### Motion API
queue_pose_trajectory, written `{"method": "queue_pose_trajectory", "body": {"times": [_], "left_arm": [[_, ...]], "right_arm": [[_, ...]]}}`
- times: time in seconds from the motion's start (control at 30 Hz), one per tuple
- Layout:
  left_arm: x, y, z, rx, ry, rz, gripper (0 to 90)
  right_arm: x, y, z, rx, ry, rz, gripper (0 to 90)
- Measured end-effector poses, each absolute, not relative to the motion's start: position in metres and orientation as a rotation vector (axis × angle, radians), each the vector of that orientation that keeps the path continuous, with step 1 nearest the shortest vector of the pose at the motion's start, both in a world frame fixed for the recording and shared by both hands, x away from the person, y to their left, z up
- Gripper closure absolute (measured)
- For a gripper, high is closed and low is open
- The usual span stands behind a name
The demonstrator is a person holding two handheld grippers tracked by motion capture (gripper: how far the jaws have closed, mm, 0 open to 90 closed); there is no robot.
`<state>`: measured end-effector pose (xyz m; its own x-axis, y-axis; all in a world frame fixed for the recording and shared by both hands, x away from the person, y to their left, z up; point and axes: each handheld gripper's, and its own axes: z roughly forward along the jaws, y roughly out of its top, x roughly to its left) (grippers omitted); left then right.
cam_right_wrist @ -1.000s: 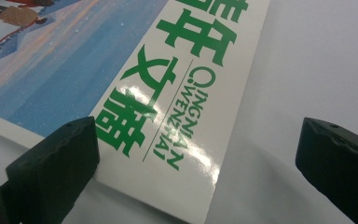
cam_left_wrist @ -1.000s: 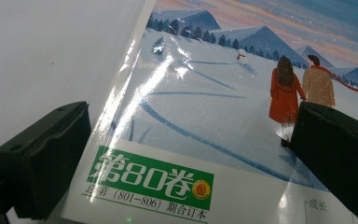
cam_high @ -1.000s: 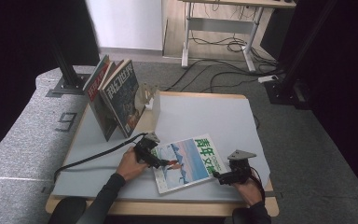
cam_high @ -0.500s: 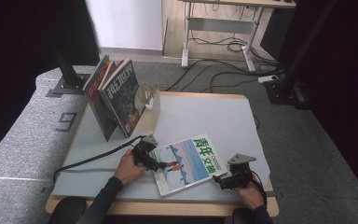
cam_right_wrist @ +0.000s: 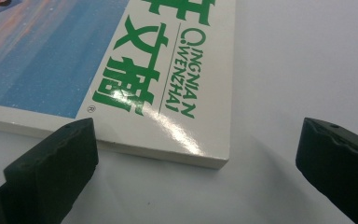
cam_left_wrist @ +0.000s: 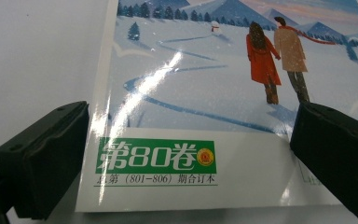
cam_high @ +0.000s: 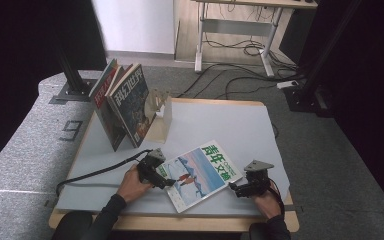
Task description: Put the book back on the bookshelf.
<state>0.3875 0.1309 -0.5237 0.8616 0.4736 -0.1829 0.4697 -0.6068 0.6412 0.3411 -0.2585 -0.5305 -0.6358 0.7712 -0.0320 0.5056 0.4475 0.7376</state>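
A magazine [cam_high: 200, 175] with a snowy cover and green characters lies flat on the grey table [cam_high: 220, 120], near its front edge. My left gripper [cam_high: 167, 181] is at the magazine's left corner. In the left gripper view it [cam_left_wrist: 186, 158] is open, its jaws straddling the cover's [cam_left_wrist: 205, 93] bottom edge with the green label. My right gripper [cam_high: 232, 189] sits just off the magazine's right corner. In the right gripper view it [cam_right_wrist: 196, 158] is open, and the magazine's [cam_right_wrist: 121, 60] corner lies between its jaws, low against the table.
Several books [cam_high: 125, 102] stand leaning at the back left against a wooden stand [cam_high: 160, 112]. A black cable [cam_high: 95, 174] trails left from the left gripper across the table. The table's front edge runs just below both hands.
The left hand and its gripper have edged slightly toward the front of the table. The magazine and the right gripper are about where they were.
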Motion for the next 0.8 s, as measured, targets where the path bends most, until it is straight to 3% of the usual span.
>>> {"method": "queue_pose_trajectory", "body": {"times": [0.47,0.8], "left_arm": [[0.371,0.142,-0.522,2.332,0.649,-0.001,0.0],[0.354,0.143,-0.523,2.375,0.594,0.093,0.0]], "right_arm": [[0.370,-0.257,-0.530,1.137,2.320,1.000,0.0],[0.391,-0.254,-0.530,1.171,2.306,0.993,0.0]]}}
